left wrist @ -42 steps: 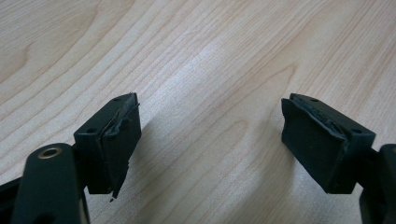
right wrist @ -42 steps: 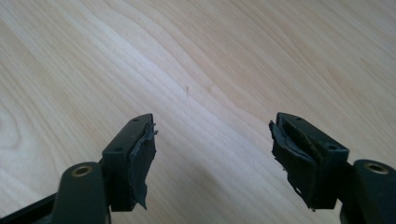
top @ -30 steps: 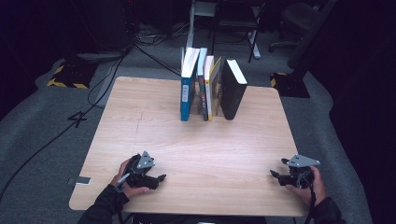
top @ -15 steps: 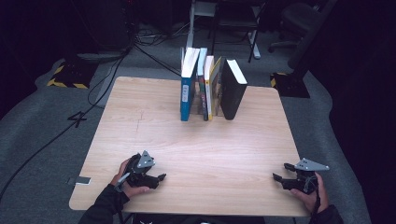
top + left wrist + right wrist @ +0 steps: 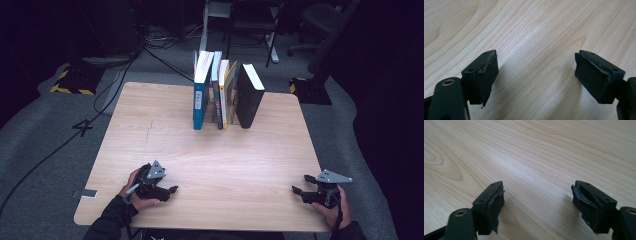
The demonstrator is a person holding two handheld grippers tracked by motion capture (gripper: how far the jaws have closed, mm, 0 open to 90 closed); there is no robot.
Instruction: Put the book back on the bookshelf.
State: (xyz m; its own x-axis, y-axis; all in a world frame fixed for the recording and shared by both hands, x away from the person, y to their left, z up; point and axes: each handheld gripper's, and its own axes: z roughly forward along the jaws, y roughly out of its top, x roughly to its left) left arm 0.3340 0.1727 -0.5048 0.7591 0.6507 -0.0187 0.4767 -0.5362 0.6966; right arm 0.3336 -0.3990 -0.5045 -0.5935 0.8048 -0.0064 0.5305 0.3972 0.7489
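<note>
Both grippers rest low at the near edge of the wooden table point(image 5: 210, 150), each in one of the person's hands, and both stand open with nothing between the jaws. Largest of all is that pale table itself, whose grain runs under the jaws in each gripper view. Next in size comes the row of books point(image 5: 226, 92) standing upright at the far middle of the table, well apart from both hands: a blue book point(image 5: 200, 97) at the left end, thinner volumes pressed together in the middle, and a black book point(image 5: 248, 97) at the right end, tilted a little. Smaller again, the left gripper point(image 5: 172, 189) sits near the near-left corner, its grey plate on top and its jaws pointing toward the table's middle; in the left gripper view point(image 5: 536, 75) the two black pads stand wide over bare wood. The right gripper point(image 5: 296, 192) lies near the near-right corner, jaws pointing leftward; its jaws have just been opening, and in the right gripper view point(image 5: 537, 202) they gape over bare wood.
</note>
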